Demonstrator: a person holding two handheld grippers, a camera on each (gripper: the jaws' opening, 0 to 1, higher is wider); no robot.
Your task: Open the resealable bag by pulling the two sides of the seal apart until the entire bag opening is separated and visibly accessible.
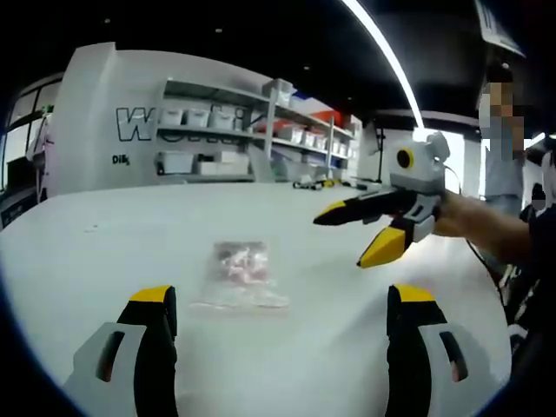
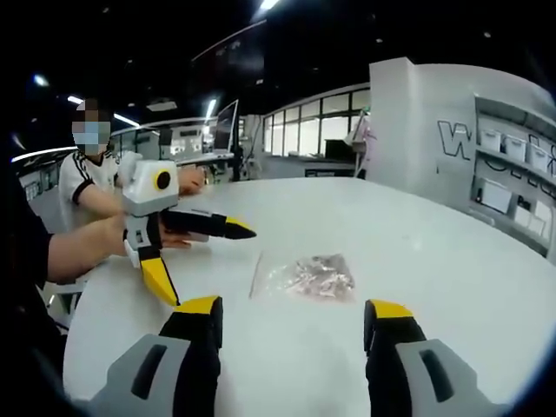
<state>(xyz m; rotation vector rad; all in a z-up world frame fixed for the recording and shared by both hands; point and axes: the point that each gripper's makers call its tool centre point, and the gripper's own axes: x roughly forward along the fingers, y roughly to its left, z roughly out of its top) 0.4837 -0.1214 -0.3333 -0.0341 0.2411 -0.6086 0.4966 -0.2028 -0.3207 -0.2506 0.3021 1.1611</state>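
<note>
A clear resealable bag [image 1: 238, 276] with pale pink contents is shown lying flat on the white desk [image 1: 104, 252]. In the left gripper view, the bag is seen ahead of and between the two yellow-tipped jaws of the left tool [image 1: 282, 300], which are spread wide apart and hold nothing. The bag is touched by neither jaw. The right tool [image 1: 347, 236] is seen entering this view from the right, held above the desk by a hand [image 1: 452, 221]; its black-and-yellow jaws are parted, one pointing across the desk and the other angled downward, and nothing is gripped between them. It is held near the bag but apart from it.

In the right gripper view, the same bag [image 2: 304, 276] is shown on the desk [image 2: 452, 261] ahead of the right tool [image 2: 294, 314], whose own jaws are likewise wide open and empty. The left tool [image 2: 208, 265] is seen at the left of this view, held by a hand [image 2: 113, 239], with its jaws parted and empty, just beside the bag's near edge without contact.

Shelving [image 1: 252, 130] with white bins is visible against a wall behind the desk. A seated person in a white shirt [image 2: 82, 182] is seen at the far side of the desk.
</note>
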